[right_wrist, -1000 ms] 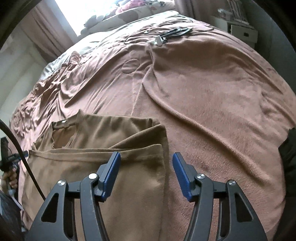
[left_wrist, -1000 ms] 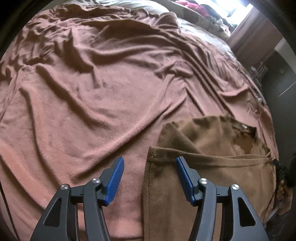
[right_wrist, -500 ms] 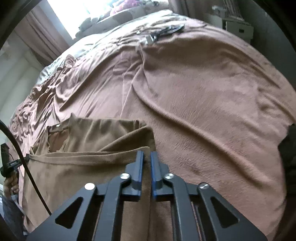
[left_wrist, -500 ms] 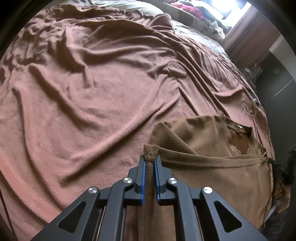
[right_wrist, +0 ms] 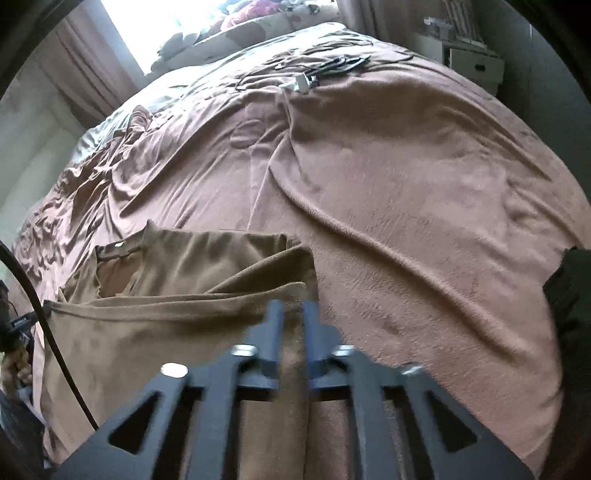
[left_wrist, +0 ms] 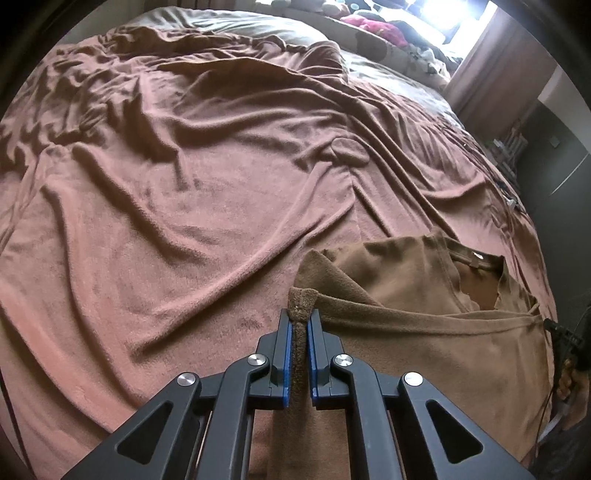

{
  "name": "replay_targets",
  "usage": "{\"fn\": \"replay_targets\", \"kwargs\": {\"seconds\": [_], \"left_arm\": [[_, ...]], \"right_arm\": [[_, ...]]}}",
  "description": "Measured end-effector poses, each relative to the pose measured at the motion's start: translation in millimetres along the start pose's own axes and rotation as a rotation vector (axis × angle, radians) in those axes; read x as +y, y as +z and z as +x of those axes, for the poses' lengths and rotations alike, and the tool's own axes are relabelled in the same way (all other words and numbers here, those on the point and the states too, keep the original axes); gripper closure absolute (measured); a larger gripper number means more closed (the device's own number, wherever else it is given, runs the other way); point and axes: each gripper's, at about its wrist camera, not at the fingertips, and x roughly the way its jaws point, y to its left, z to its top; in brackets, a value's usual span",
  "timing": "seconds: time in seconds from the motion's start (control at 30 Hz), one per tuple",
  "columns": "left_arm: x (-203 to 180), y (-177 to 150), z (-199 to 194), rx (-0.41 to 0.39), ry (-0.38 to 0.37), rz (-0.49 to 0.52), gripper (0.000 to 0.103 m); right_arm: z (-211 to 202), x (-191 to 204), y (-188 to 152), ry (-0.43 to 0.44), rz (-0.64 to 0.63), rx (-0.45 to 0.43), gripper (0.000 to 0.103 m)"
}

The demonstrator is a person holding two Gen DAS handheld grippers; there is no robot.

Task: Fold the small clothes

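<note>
A brown shirt (left_wrist: 424,332) lies on the pinkish-brown blanket (left_wrist: 184,221), its lower part folded up over the chest and its neckline (left_wrist: 476,295) open at the right. My left gripper (left_wrist: 299,317) is shut on the left corner of the folded edge; a bunched bit of cloth sticks up past the blue pads (left_wrist: 287,354). In the right wrist view the shirt (right_wrist: 166,332) lies to the left. My right gripper (right_wrist: 293,310) is at the right corner of the fold. Its jaws are blurred and opening, with the cloth edge still between them.
The blanket (right_wrist: 424,184) covers the whole bed in deep wrinkles. Black cables and a small metal part (right_wrist: 325,70) lie at the far end. A white box (right_wrist: 476,64) stands beyond the bed. Pillows and toys (left_wrist: 373,26) are at the head. A black cable (right_wrist: 55,350) hangs near the shirt.
Both grippers went from open astride the shirt's folded corners to closed on them. The right wrist view is now blurred by motion.
</note>
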Motion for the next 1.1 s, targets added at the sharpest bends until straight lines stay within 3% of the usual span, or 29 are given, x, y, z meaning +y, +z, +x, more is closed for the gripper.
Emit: {"fn": "replay_targets", "kwargs": {"seconds": [0.07,0.2,0.23,0.3,0.37,0.6,0.9,1.03,1.07,1.1], "left_arm": [[-0.2,0.1,0.4,-0.001,0.003,0.007,0.096],[-2.7,1.4,1.1,0.001,0.006,0.018,0.096],[-2.9,1.6,1.3,0.001,0.011,0.023,0.096],[-4.0,1.7,0.9,0.001,0.018,0.029,0.096],[-5.0,1.2,0.7,-0.002,0.027,0.035,0.096],[-12.4,-1.1,-12.3,-0.046,0.045,0.042,0.096],[-23.7,-3.8,-26.4,-0.087,0.063,0.073,0.096],[-23.1,-5.2,-20.5,-0.073,0.069,0.069,0.096],[-22.8,-4.9,-19.9,-0.072,0.069,0.067,0.096],[-22.1,-5.1,-20.4,-0.072,0.068,0.064,0.096]], "right_arm": [[2.1,0.9,1.9,-0.009,-0.006,-0.013,0.051],[11.5,3.0,3.3,-0.014,-0.031,-0.005,0.052],[15.1,3.0,2.3,-0.015,-0.035,0.003,0.056],[22.1,3.1,1.1,-0.014,-0.045,0.031,0.084],[20.6,3.8,1.4,-0.043,-0.064,0.017,0.093],[-1.1,10.3,-2.8,-0.112,-0.078,-0.045,0.103],[-32.2,11.7,-14.2,-0.096,-0.055,-0.108,0.103],[-20.7,4.4,-11.6,-0.062,0.005,-0.044,0.103],[-16.5,2.2,-11.1,-0.037,0.023,-0.029,0.095],[-13.7,0.8,-8.4,-0.018,0.032,-0.024,0.076]]}}
